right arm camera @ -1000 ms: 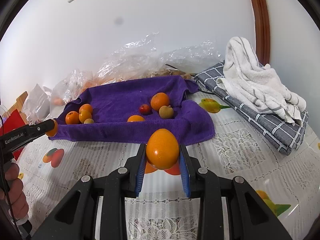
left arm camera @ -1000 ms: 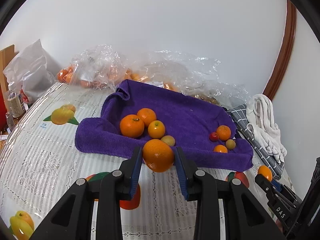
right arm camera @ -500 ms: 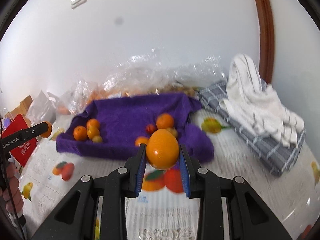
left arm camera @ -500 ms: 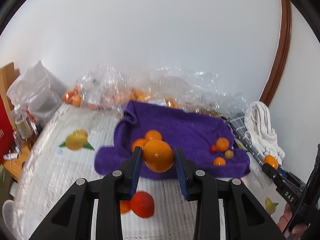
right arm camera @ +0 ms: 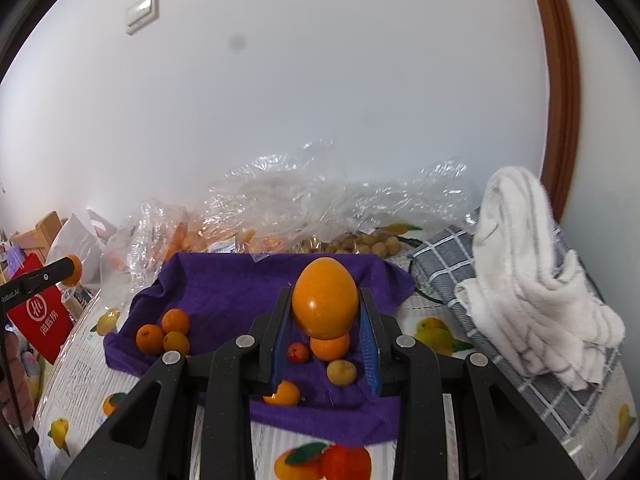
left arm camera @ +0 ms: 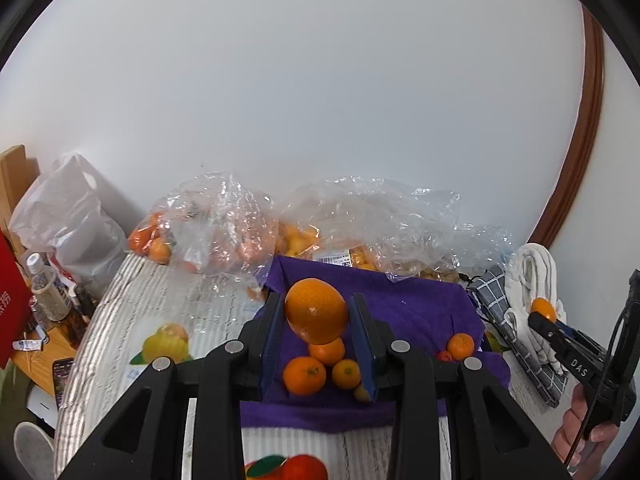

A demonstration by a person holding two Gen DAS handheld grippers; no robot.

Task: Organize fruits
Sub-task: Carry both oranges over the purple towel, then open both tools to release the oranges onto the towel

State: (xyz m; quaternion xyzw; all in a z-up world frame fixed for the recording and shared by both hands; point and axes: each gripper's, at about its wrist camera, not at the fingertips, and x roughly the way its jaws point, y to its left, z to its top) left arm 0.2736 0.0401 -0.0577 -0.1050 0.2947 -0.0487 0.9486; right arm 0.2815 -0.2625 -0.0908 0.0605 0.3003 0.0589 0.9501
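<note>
Orange fruit [left arm camera: 316, 310] in left gripper [left arm camera: 318, 332] — another [right arm camera: 325, 304]; right gripper [right arm camera: 325, 334].

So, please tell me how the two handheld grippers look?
Both the left gripper and the right gripper have black plastic bodies with round silver screws and blue pads. White lettering marks their sides; a thin black cable runs along the right one.

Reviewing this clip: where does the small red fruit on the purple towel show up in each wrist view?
Left wrist: the small red fruit lies right of centre, beside a small orange, partly hidden by the tongs' arm.
Right wrist: the fruit lies at centre, seen between the tongs' fingers.
Shared landmark: the purple towel.
</note>
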